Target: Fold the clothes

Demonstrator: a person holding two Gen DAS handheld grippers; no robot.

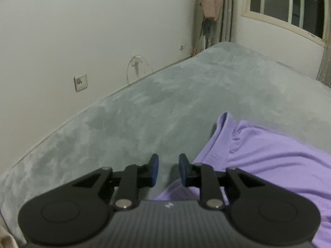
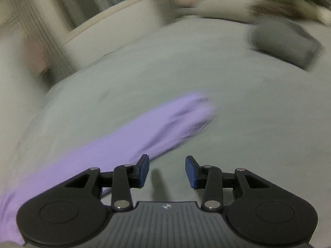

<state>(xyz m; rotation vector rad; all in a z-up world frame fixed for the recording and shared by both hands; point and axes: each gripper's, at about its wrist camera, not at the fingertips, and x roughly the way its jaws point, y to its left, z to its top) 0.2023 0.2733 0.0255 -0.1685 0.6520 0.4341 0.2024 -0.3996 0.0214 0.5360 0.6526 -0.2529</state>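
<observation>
A purple garment lies on a grey-green bed cover. In the left wrist view it fills the lower right, and its edge runs under the right finger. My left gripper is open and empty, just over the garment's left edge. In the right wrist view the garment stretches from the lower left toward the middle, blurred by motion. My right gripper is open and empty, with its left finger at the garment's near edge.
A white wall with a socket runs along the bed's left side. A window and a curtain stand at the far end. A grey folded item lies on the bed at the right wrist view's upper right.
</observation>
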